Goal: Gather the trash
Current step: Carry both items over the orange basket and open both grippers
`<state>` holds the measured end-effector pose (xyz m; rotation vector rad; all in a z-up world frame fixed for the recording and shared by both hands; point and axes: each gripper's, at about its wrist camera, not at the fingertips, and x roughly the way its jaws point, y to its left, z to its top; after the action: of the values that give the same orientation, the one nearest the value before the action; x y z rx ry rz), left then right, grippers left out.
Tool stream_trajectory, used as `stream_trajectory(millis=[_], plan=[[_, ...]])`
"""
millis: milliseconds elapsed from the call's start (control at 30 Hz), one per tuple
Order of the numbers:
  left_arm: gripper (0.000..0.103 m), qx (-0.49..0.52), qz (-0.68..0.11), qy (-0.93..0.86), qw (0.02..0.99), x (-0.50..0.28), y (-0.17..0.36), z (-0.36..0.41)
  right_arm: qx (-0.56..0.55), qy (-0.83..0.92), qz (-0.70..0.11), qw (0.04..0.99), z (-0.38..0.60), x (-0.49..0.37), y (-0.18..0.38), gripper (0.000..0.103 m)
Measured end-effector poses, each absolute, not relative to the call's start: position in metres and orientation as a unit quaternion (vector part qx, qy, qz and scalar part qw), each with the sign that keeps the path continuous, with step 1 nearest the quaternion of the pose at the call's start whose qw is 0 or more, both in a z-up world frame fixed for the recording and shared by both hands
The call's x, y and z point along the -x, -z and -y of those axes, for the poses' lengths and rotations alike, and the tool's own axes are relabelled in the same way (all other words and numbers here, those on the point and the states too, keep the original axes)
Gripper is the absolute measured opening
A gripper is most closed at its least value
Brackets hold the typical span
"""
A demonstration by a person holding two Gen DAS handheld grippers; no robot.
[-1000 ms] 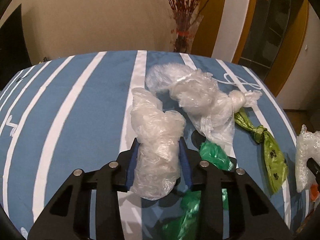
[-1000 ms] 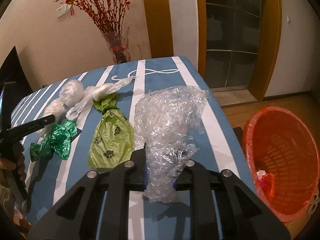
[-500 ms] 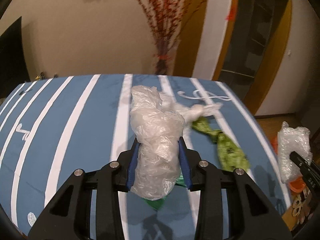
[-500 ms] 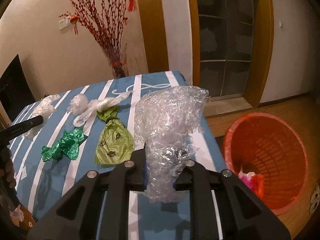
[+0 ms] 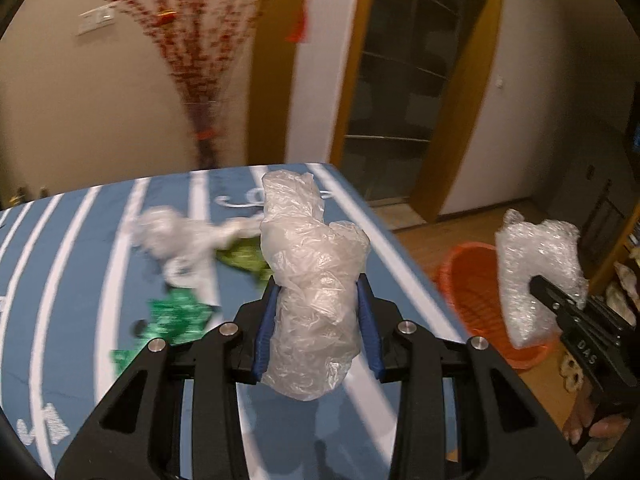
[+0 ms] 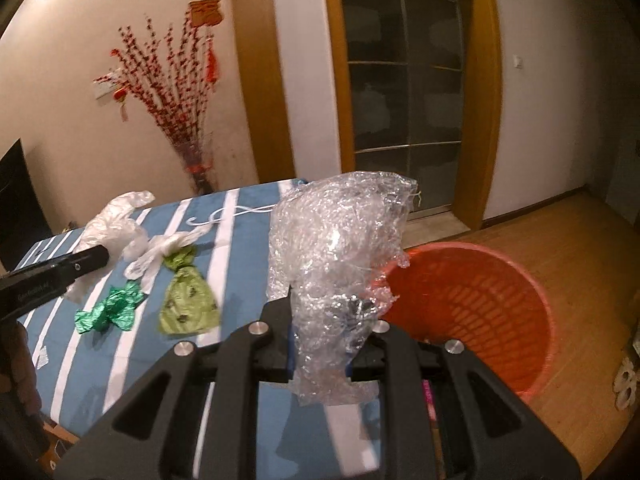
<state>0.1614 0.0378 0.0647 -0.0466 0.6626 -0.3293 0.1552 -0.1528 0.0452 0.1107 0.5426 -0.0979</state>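
Left tongs (image 5: 317, 320) are being kept pinched on a crumpled clear plastic bag (image 5: 314, 280), which is being squeezed between the blue pads (image 5: 265, 326) and is being carried above the desk (image 5: 80, 280), clear of its striped blue cloth. Right tongs (image 6: 320, 344) are being kept pinched on a wad of bubble wrap (image 6: 340, 256), which is being held up beside the desk's edge, in front of the near rim of the orange basket (image 6: 480, 304) as seen from the right wrist; the basket is being seen standing on the wooden floor (image 6: 580, 248) just off the desk's corner. More trash is being left lying on the desk: a white plastic bag (image 6: 160, 252), a light green bag with paw prints (image 6: 186, 300) touching it, and a dark green crumpled wrapper (image 6: 110, 312) near both. In the left wrist view these items are being blurred by motion. A vase of red branches (image 6: 176, 92) is being seen against the wall behind the desk, next to a wood-framed glass door (image 6: 404, 80).
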Motion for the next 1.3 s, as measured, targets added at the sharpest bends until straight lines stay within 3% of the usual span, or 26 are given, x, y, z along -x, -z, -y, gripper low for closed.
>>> stream_trajectory(millis=[833, 1300], plan=[[0.037, -0.001, -0.343, 0.298, 0.891, -0.164, -0.048, 0.134, -0.115, 0.16, -0.257, 0.946, 0.289, -0.132, -0.032, 0.017], [0.037, -0.009, -0.368, 0.322, 0.872, -0.178, -0.023, 0.178, -0.142, 0.161, -0.262, 0.941, 0.316, -0.154, -0.017, 0.018]])
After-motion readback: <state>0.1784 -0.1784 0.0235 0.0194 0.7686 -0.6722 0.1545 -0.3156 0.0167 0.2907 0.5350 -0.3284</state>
